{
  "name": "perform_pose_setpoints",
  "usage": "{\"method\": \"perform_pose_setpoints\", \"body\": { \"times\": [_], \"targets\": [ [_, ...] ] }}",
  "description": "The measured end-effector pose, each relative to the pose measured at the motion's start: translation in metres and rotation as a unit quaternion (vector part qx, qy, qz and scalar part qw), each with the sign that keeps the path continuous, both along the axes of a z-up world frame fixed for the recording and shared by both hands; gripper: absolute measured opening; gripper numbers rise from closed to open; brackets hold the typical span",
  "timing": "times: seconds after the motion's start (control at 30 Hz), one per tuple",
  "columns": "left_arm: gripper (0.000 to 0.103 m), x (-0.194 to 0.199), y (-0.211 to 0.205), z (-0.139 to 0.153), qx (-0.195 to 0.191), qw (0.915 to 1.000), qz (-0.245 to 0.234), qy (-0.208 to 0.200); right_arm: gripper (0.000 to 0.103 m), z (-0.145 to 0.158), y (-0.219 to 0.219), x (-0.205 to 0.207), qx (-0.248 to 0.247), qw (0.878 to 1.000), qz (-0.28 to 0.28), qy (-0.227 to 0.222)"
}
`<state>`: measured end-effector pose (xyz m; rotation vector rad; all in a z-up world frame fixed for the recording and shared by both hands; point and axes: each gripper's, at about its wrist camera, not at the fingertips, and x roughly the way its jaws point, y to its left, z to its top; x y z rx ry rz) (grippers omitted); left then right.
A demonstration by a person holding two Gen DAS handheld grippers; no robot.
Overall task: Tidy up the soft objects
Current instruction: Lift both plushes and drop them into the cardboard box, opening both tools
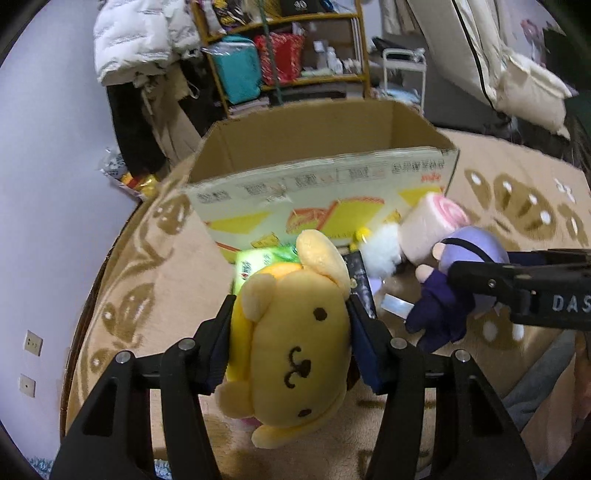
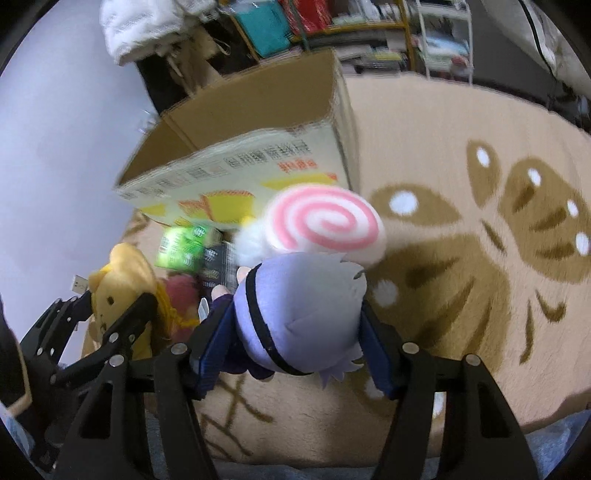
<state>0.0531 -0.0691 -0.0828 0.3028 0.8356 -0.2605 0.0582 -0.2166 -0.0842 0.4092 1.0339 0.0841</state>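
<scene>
My left gripper (image 1: pixel 291 328) is shut on a yellow dog plush (image 1: pixel 295 343) and holds it above the beige rug; it also shows at the left of the right wrist view (image 2: pixel 118 291). My right gripper (image 2: pixel 295 332) is shut on a lavender-haired doll (image 2: pixel 299 314) in dark clothes, seen from the left wrist view (image 1: pixel 458 291) at the right. A pink swirl roll plush (image 2: pixel 325 221) lies just past the doll. An open cardboard box (image 1: pixel 314 192) stands ahead on the rug.
Green packets (image 2: pixel 184 243) and a dark packet (image 2: pixel 218 266) lie on the rug (image 2: pixel 461 258) in front of the box. A cluttered shelf (image 1: pixel 288 55), a white jacket (image 1: pixel 136 33) and cushions (image 1: pixel 532 88) stand behind. A wall (image 1: pixel 48 184) is at the left.
</scene>
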Motion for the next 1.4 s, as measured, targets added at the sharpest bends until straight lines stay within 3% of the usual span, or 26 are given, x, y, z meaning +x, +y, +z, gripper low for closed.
{"method": "perform_pose_setpoints", "body": {
  "times": [0.2,0.37,0.57,1.07,1.4],
  "targets": [
    [0.056,-0.004,0.013,0.021,-0.027,0.9988,0.021,-0.036,0.069,0.038,-0.012,-0.028,-0.015,0.994,-0.035,-0.107],
    [0.056,-0.005,0.023,0.035,-0.048,0.9966,0.029,-0.059,0.069,0.057,-0.018,-0.038,-0.012,0.985,-0.052,-0.165],
    [0.056,-0.005,0.032,0.048,-0.063,0.9939,0.039,-0.083,0.069,0.077,-0.013,-0.045,-0.041,0.973,-0.045,-0.222],
    [0.056,0.01,0.027,0.083,-0.064,0.9865,0.03,-0.148,0.069,0.107,-0.017,-0.047,-0.089,0.956,-0.035,-0.276],
    [0.057,0.04,0.024,0.111,-0.06,0.9798,0.026,-0.189,0.069,0.129,-0.016,-0.014,-0.114,0.951,-0.038,-0.284]
  ]
}}
